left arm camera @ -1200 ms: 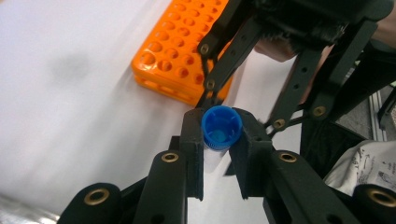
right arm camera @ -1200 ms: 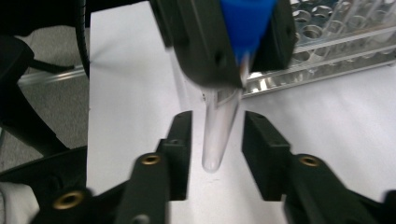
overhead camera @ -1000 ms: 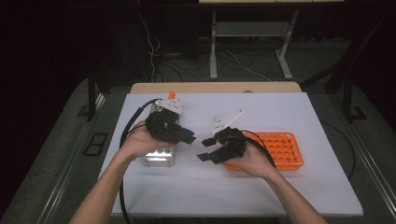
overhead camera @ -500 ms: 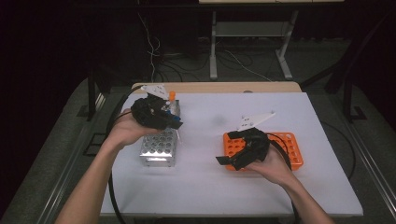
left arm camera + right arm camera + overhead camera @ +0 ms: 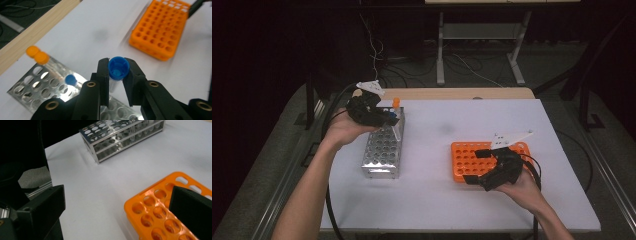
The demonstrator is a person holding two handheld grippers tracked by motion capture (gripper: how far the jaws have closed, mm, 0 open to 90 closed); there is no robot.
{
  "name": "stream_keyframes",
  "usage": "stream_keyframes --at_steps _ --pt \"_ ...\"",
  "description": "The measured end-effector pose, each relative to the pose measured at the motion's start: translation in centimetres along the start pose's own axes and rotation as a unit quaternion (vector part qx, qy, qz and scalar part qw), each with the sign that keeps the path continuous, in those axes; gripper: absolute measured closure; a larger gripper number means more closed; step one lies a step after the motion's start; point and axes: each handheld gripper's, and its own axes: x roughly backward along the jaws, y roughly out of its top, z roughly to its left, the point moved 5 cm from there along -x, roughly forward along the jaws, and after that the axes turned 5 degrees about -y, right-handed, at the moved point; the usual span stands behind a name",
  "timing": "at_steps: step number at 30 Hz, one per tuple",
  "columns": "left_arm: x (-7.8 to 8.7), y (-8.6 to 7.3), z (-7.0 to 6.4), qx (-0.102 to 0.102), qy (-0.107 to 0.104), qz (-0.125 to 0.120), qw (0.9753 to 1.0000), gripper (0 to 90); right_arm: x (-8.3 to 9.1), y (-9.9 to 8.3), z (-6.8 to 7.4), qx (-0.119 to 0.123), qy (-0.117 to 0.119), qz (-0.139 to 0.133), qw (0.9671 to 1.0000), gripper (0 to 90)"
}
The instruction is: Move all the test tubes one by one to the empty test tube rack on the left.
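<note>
A white table (image 5: 437, 200) carries the things. Its far edge is a strip of pale wood (image 5: 462, 93). On its left part stands a metal tube rack (image 5: 383, 150) with many round holes. On its right part lies an orange tube rack (image 5: 472, 159), well apart from the metal one. Bare white surface is between them.

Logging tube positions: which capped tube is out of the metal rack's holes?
The blue-capped tube clamped in the left gripper; the others sit in the metal rack.
</note>
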Motion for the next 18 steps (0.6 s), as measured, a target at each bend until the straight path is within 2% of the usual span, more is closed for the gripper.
stream_keyframes --at_steps 10,18 --pt "-1.5 -1.0 2.3 0.012 0.02 0.007 0.9997 75.0 1.1 -1.4 -0.5 -0.012 -0.004 -0.002 0.9999 0.2" --pt "-2.6 -1.6 3.3 0.02 0.028 0.014 0.9993 74.9 1.4 -2.3 -0.8 -0.016 -0.006 -0.003 0.9998 0.2"
